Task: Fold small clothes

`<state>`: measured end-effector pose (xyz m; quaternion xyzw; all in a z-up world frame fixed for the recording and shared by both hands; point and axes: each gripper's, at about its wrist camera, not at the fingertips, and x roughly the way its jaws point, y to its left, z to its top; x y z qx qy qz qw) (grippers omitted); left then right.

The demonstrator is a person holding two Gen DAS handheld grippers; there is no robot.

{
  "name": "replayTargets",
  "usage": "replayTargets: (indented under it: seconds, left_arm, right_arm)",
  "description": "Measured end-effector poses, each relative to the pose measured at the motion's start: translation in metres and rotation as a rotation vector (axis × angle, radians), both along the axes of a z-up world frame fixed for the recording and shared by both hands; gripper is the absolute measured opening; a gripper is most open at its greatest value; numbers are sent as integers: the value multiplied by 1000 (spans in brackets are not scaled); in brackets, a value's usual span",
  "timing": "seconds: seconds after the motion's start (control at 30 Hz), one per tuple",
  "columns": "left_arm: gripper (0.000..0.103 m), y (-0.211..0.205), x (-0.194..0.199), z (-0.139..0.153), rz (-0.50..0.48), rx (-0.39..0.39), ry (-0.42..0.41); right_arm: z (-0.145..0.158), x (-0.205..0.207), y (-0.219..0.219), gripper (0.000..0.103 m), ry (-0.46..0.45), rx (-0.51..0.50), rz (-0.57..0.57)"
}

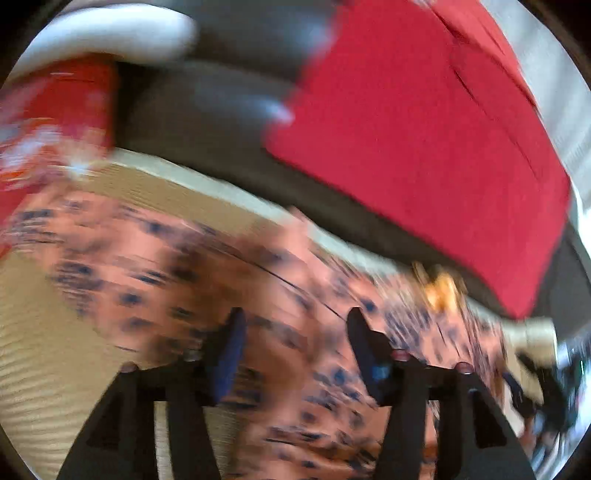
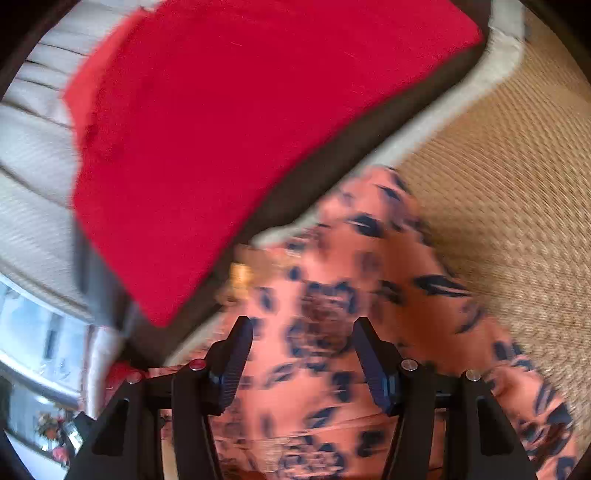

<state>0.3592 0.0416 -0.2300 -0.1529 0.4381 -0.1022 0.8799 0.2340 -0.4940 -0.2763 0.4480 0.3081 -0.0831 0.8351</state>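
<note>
A salmon-orange garment with a dark blue print (image 1: pixel 207 266) lies spread on a tan woven mat (image 1: pixel 33 350); both views are motion-blurred. My left gripper (image 1: pixel 295 314) hovers over the cloth with its jaws apart, and nothing is pinched between the pads. In the right wrist view the same garment (image 2: pixel 369 266) runs from the centre toward the lower right. My right gripper (image 2: pixel 303 321) stands open above it, and no fabric shows between its fingers either. An orange-yellow patch (image 1: pixel 441 288) shows at the garment's far edge.
A large red cloth or cushion (image 1: pixel 424 129) (image 2: pixel 240 129) lies on a dark surface just beyond the mat's pale border (image 2: pixel 424 122). A white rounded object (image 1: pixel 110 33) and a red patterned item (image 1: pixel 44 122) sit at far left. Bare mat (image 2: pixel 517 166) stretches to the right.
</note>
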Motion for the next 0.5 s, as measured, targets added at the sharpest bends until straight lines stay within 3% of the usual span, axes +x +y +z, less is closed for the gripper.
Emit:
replayTargets:
  seconds: [0.1, 0.2, 0.33, 0.5]
  left_arm:
    - [63, 61, -8, 13, 202, 13, -39]
    - [65, 124, -19, 6, 380, -41, -6]
    - [65, 170, -20, -16, 473, -138, 60]
    - [65, 191, -15, -39, 526, -222, 85]
  right_arm:
    - [15, 8, 24, 61, -46, -68, 52]
    - [16, 19, 44, 61, -51, -61, 107]
    - [11, 24, 69, 61, -47, -71, 183]
    - [9, 27, 93, 62, -43, -96, 252]
